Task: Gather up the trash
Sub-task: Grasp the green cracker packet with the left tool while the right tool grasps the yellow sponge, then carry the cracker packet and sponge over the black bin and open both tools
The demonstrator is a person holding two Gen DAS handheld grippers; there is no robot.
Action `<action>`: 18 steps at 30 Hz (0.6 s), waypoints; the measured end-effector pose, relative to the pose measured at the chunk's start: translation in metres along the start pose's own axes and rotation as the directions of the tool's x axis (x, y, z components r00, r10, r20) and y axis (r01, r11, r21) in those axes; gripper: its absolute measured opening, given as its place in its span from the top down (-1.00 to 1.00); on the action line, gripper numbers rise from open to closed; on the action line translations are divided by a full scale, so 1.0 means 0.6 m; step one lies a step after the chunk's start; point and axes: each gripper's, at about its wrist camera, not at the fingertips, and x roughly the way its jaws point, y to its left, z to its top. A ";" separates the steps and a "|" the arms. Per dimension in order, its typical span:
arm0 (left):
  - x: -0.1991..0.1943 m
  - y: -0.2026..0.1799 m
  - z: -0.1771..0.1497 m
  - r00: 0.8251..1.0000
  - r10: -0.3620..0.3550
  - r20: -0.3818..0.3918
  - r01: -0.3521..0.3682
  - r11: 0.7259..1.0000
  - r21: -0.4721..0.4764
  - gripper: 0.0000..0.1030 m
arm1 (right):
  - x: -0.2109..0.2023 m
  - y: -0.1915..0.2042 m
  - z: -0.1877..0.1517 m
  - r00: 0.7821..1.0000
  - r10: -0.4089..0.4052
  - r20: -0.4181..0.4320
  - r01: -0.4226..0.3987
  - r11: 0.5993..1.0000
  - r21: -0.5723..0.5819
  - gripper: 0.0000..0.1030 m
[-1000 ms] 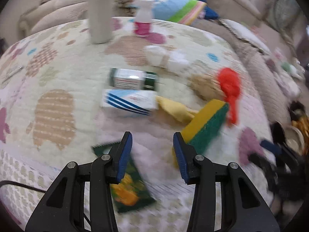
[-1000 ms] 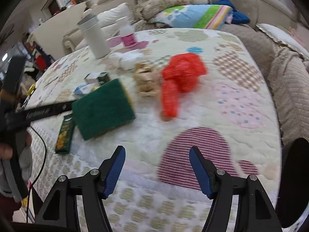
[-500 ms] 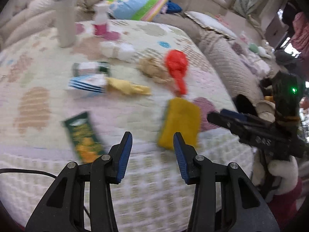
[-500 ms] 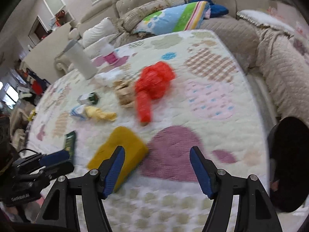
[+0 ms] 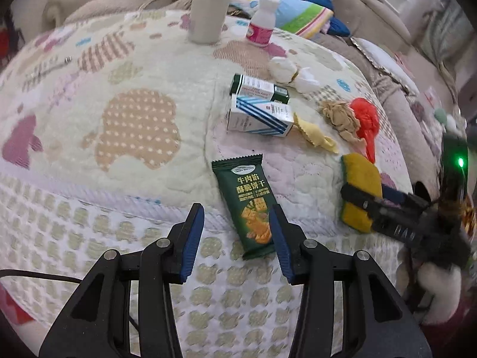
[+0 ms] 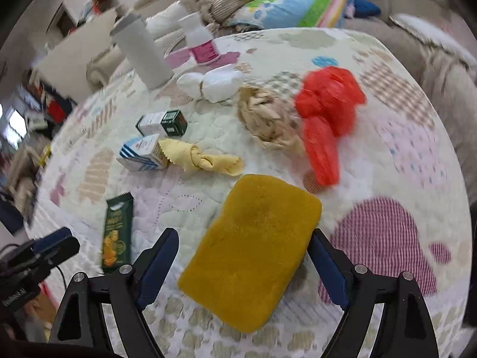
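A dark green snack wrapper [image 5: 246, 205] lies at the near edge of the quilted table, its near end between the fingers of my open left gripper [image 5: 237, 232]; it also shows in the right wrist view [image 6: 116, 232]. A yellow sponge [image 6: 250, 250] lies flat between the fingers of my open right gripper [image 6: 243, 262]; it also shows in the left wrist view [image 5: 359, 191]. Farther back lie a red plastic bag [image 6: 326, 116], crumpled brown paper [image 6: 266, 117], a knotted yellow cloth [image 6: 199, 158], a blue-striped white box [image 5: 258, 117], a green and white box [image 5: 258, 89] and a white wad [image 6: 211, 85].
A tall grey cylinder [image 5: 210, 6] and a small white bottle with a pink label [image 5: 262, 24] stand at the back of the table. A sofa with a striped cushion [image 6: 292, 9] is behind it. The table's near edge [image 5: 119, 223] drops off below my grippers.
Both grippers pulled back to the table's near edge, then came in low. The sponge, earlier green side up, now lies yellow side up between my right fingers. My left gripper swung over the wrapper.
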 end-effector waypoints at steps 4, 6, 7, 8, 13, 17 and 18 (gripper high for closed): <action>0.026 -0.021 0.003 1.000 0.018 -0.001 -0.018 1.000 0.000 0.16 | 0.004 -0.009 -0.011 1.000 0.005 0.012 -0.004 0.999 -0.047 -0.63; 0.043 -0.031 0.006 0.999 0.044 -0.006 -0.044 0.999 0.015 0.16 | -0.002 -0.018 -0.017 1.000 0.005 0.030 -0.003 0.998 -0.063 -0.44; 0.053 -0.035 0.006 0.998 0.062 -0.015 -0.061 0.998 0.023 0.14 | -0.005 -0.024 -0.019 0.999 0.013 0.032 -0.011 0.998 -0.067 -0.40; 0.058 -0.039 0.005 0.997 0.079 -0.008 -0.079 0.996 0.034 0.10 | -0.008 -0.027 -0.022 0.999 0.021 0.034 -0.019 0.998 -0.068 -0.37; 0.064 -0.048 0.004 0.995 0.097 0.008 -0.097 0.992 0.078 0.22 | -0.036 -0.043 -0.033 0.997 0.030 0.066 -0.024 0.996 -0.088 -0.33; 0.045 -0.058 0.005 0.999 0.044 0.001 -0.044 0.996 0.081 0.23 | -0.068 -0.057 -0.043 0.993 0.057 0.104 -0.047 0.995 -0.093 -0.33; 0.037 -0.067 0.004 0.999 0.036 0.010 -0.037 0.995 0.088 0.23 | -0.079 -0.063 -0.047 0.992 0.057 0.116 -0.046 0.995 -0.094 -0.33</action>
